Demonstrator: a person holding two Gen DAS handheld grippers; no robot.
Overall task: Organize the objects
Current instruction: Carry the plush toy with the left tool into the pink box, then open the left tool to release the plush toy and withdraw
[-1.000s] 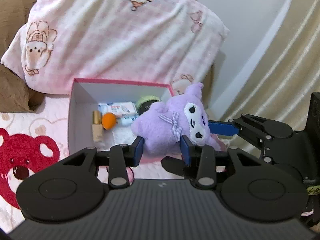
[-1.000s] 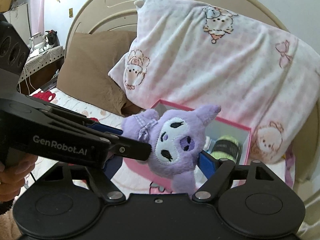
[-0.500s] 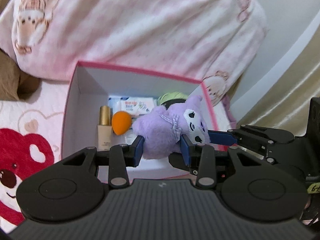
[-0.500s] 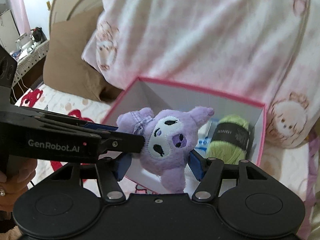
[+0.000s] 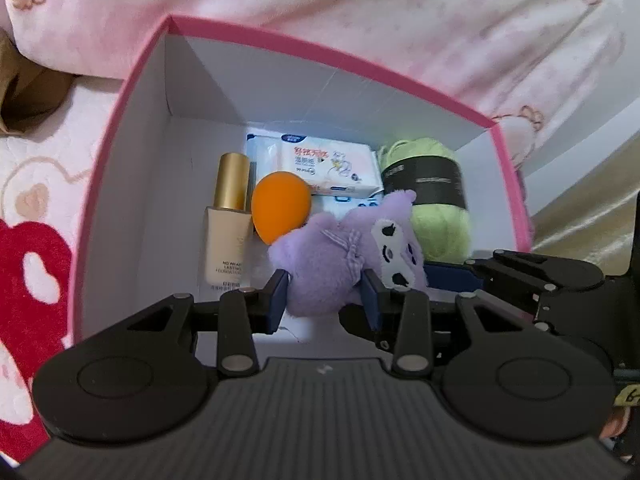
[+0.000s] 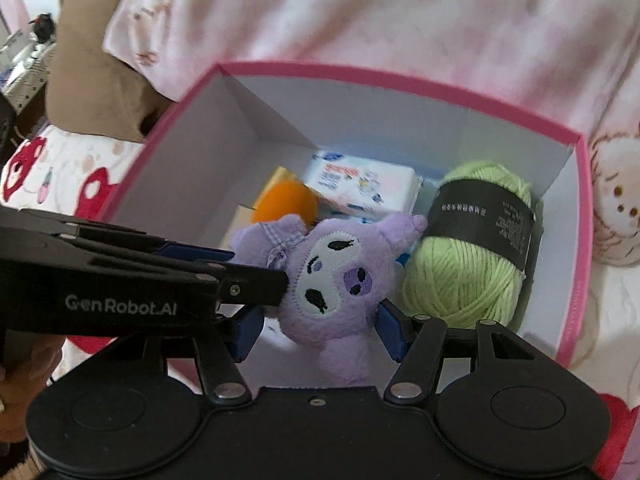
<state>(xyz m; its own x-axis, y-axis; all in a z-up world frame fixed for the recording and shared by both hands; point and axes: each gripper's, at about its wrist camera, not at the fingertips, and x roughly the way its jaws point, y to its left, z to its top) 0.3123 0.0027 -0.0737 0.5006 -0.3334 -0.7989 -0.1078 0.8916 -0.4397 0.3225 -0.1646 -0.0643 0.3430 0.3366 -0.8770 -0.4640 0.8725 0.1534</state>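
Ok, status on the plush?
Left gripper shut on purple plush. Right gripper just closing around it, not pinching. Plush over pink box, yarn beside.

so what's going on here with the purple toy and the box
A person with a gripper in each hand is putting a purple plush toy into a pink-rimmed box on a bed. The left gripper is clamped on the toy's body. The right gripper has just been closing and brackets its lower end, though contact isn't clear. The toy hangs inside the box, above a foundation bottle, an orange sponge, a tissue pack and green yarn.
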